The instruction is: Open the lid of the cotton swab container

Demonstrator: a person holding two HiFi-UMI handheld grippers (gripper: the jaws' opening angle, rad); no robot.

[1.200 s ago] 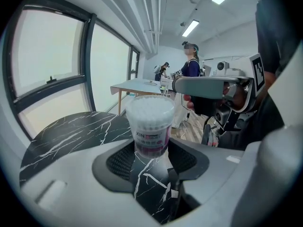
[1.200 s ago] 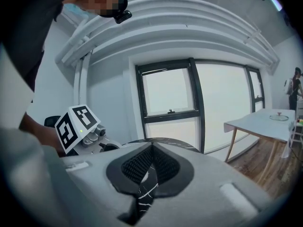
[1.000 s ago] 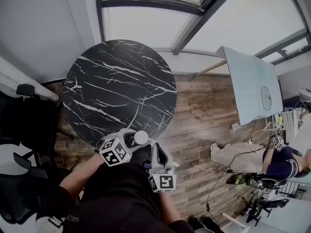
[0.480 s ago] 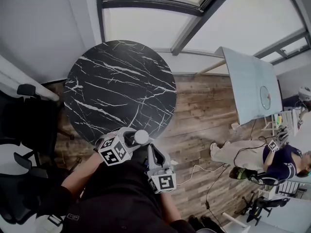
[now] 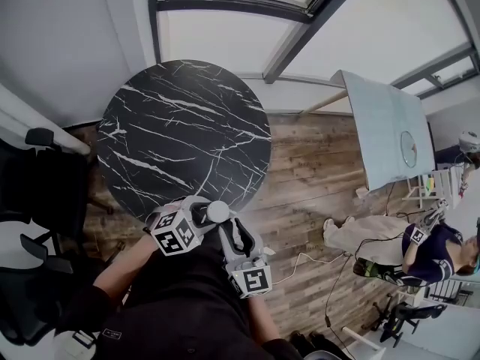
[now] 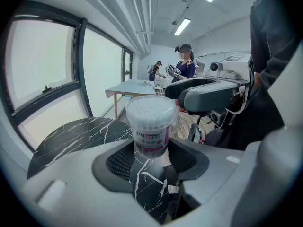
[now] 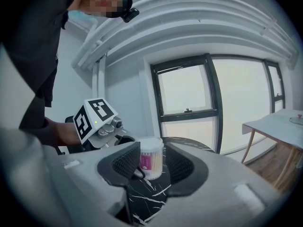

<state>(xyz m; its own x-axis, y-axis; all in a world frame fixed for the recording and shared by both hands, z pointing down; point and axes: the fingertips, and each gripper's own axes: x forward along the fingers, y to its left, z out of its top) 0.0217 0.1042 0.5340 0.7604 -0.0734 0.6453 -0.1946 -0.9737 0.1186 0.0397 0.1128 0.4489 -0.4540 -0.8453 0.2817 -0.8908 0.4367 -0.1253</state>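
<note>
The cotton swab container is a small clear tub packed with white swabs, with a purple label. It stands upright at the near edge of the round black marble table. My left gripper is shut on its lower part; in the left gripper view the container rises between the pads of the left gripper. My right gripper faces it from the right, and its jaws have just been opening. In the right gripper view the container stands between the pads of the right gripper, untouched. The lid's state is unclear.
Wooden floor lies right of the marble table. A pale table stands farther right, with a seated person and cables near it. Black chairs stand at the left. Windows run along the far wall.
The right gripper's jaws have spread apart beside the container and it has shifted slightly. The left gripper and the container have kept still.
</note>
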